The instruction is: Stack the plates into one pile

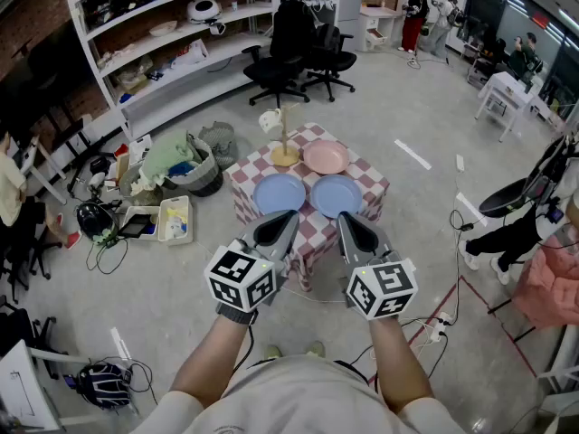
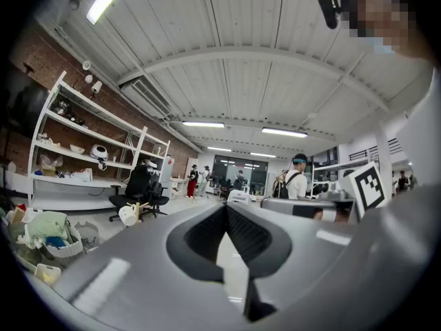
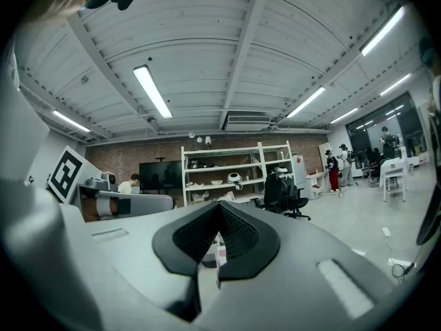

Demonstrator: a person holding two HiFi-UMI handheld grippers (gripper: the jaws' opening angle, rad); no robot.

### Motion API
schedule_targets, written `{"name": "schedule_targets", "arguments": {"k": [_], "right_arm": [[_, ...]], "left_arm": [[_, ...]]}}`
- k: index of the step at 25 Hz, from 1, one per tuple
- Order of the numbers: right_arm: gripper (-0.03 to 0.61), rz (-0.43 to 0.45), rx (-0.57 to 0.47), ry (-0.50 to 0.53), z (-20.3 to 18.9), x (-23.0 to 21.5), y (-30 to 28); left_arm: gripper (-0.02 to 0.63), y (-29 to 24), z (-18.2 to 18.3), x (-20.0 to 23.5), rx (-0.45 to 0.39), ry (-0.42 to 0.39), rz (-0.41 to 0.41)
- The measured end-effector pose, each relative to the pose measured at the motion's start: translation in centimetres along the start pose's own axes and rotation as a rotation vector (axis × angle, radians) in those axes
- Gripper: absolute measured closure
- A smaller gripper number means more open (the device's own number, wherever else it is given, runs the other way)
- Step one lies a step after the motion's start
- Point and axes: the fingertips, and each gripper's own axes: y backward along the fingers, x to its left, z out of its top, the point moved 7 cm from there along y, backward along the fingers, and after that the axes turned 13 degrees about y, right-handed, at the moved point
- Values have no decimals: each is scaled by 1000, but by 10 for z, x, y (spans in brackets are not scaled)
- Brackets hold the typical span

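Observation:
Three plates lie apart on a small table with a checked cloth: a blue plate at front left, a second blue plate at front right, and a pink plate behind them. My left gripper and right gripper are held level side by side on the near side of the table, short of the blue plates. Both are shut with nothing between the jaws. The left gripper view shows its tips closed, and the right gripper view shows its tips closed. Neither of those views shows a plate.
A wooden stand carrying a white cup rises at the table's back left. A basket of clothes and boxes sit on the floor to the left. Office chairs and a white shelf rack stand behind. Cables lie at the right.

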Motion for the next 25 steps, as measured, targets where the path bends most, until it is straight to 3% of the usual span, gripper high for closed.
{"name": "schedule_targets", "arguments": {"k": [15,25], "right_arm": [[571,39,-13,-49,-9,-17,11],[570,17,-37,-91,-20,-61,18]], "left_arm": [[607,-12,-14,-13,16,1,19],[607,-32,-17,-12,10,-3,67]]}}
